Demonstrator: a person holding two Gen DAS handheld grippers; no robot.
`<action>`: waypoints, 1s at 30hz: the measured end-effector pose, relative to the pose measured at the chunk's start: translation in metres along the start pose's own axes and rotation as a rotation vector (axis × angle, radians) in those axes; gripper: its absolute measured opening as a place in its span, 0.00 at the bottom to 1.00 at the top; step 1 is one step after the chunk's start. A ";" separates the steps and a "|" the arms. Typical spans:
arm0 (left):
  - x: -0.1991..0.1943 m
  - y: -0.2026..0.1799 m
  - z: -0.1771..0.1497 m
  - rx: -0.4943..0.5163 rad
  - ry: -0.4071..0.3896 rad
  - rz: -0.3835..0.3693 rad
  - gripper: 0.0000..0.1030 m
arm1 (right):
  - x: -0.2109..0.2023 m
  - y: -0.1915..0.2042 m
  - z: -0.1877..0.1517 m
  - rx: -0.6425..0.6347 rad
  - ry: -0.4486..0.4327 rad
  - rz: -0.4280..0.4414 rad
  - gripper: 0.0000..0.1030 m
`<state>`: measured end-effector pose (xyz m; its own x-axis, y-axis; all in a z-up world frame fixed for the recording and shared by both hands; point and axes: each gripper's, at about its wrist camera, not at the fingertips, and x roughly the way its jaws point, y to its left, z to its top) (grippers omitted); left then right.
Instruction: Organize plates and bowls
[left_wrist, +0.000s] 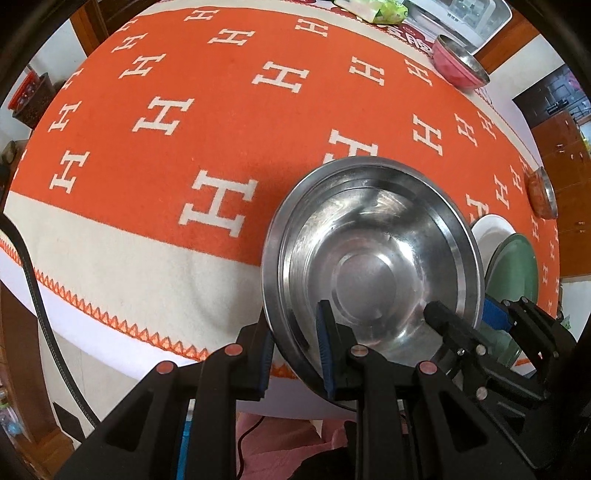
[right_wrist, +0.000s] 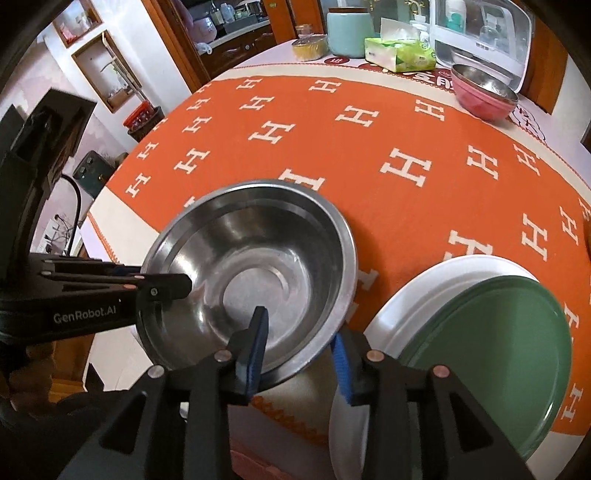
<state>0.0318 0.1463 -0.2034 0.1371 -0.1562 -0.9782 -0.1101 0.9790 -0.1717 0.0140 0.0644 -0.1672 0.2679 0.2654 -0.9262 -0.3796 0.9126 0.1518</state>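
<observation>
A steel bowl (left_wrist: 373, 236) sits at the near edge of the orange table, its near rim over the edge. My left gripper (left_wrist: 295, 321) is shut on that rim, one finger inside the bowl and one outside. In the right wrist view the bowl (right_wrist: 258, 251) fills the middle. My right gripper (right_wrist: 299, 325) straddles its near rim with a gap beside the outer pad, so it is open. The left gripper (right_wrist: 162, 280) reaches in from the left. The right gripper (left_wrist: 461, 310) shows at the bowl's right side in the left wrist view.
A green plate (right_wrist: 491, 347) lies on a white plate (right_wrist: 417, 288) just right of the bowl. A pink bowl (right_wrist: 480, 96) with a steel one inside stands at the back right, near a tissue pack (right_wrist: 399, 55), a teal jar (right_wrist: 349, 33) and a white container (right_wrist: 480, 33).
</observation>
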 end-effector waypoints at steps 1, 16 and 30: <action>0.002 -0.002 0.002 0.001 0.000 0.002 0.20 | 0.001 0.001 0.000 -0.004 0.003 0.001 0.36; -0.010 -0.003 -0.002 -0.010 -0.046 0.016 0.42 | -0.001 0.001 0.000 -0.035 0.015 0.016 0.50; -0.039 -0.020 -0.007 -0.062 -0.175 0.032 0.47 | -0.041 -0.019 -0.005 -0.073 -0.097 0.016 0.50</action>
<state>0.0219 0.1319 -0.1624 0.3016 -0.0947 -0.9487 -0.1764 0.9723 -0.1531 0.0061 0.0347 -0.1334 0.3444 0.3114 -0.8856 -0.4469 0.8840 0.1371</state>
